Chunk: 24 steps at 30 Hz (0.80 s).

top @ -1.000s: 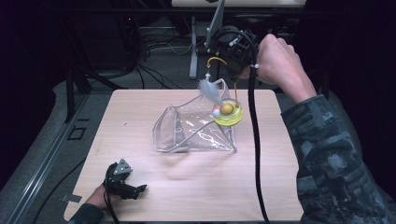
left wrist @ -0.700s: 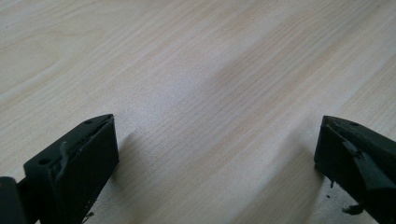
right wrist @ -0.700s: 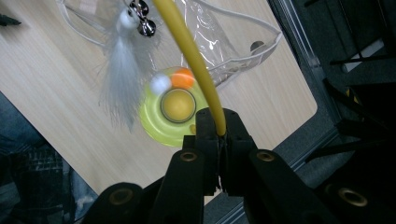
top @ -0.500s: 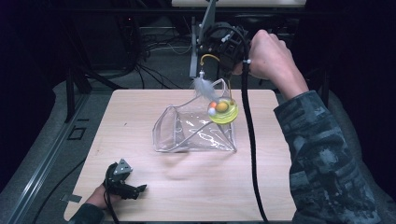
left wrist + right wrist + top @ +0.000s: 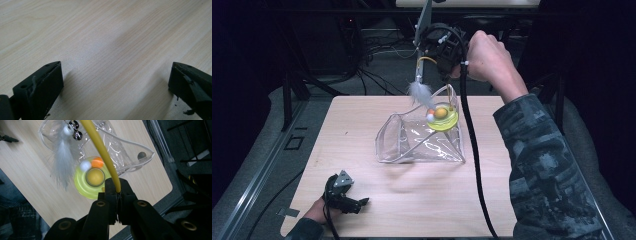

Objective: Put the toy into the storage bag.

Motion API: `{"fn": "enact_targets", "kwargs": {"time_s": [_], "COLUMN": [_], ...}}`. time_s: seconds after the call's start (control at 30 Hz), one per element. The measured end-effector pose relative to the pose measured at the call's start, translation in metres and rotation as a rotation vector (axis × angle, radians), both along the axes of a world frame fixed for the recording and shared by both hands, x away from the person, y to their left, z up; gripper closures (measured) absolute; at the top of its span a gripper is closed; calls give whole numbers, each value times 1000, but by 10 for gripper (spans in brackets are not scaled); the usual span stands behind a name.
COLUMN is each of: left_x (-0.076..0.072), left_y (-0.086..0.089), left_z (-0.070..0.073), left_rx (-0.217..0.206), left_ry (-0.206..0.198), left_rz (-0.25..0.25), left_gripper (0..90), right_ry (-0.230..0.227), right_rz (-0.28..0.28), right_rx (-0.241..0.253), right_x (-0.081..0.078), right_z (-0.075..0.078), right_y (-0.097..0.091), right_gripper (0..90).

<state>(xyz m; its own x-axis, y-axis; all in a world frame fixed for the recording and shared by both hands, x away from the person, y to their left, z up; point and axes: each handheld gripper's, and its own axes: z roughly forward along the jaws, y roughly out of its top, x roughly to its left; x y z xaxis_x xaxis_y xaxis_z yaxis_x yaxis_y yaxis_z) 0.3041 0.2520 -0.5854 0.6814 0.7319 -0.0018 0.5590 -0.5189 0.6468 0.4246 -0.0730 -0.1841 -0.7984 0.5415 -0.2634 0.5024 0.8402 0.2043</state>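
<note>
Right gripper (image 5: 117,195) clamping shut on yellow wand (image 5: 100,147) above table's far edge, dangling white feather (image 5: 419,92) over clear bag (image 5: 422,142) near table (image 5: 362,120) centre. Left gripper (image 5: 116,82) resting wide open, holding nothing, at near left corner.

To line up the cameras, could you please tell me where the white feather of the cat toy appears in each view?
High view: the white feather hangs at upper centre, just above the clear plastic bag.
Left gripper view: only tabletop between the open fingers, no feather.
Right gripper view: the feather hangs at upper left, beside the yellow wand.
Shared landmark: the yellow-green disc with its orange ball.
</note>
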Motion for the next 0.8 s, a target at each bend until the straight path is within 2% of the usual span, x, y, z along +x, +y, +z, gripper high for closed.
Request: {"fn": "enact_targets", "kwargs": {"time_s": [0.37,0.8], "left_x": [0,1], "left_y": [0,0], "left_z": [0,0], "left_rx": [2,3], "left_ry": [0,0], "left_rz": [-6,-10], "left_gripper": [0,0], "right_ry": [-9,-6], "right_rz": [10,36], "right_rx": [15,19], "right_x": [11,16], "right_z": [-5,-10], "right_y": [12,31], "right_gripper": [879,878]}}
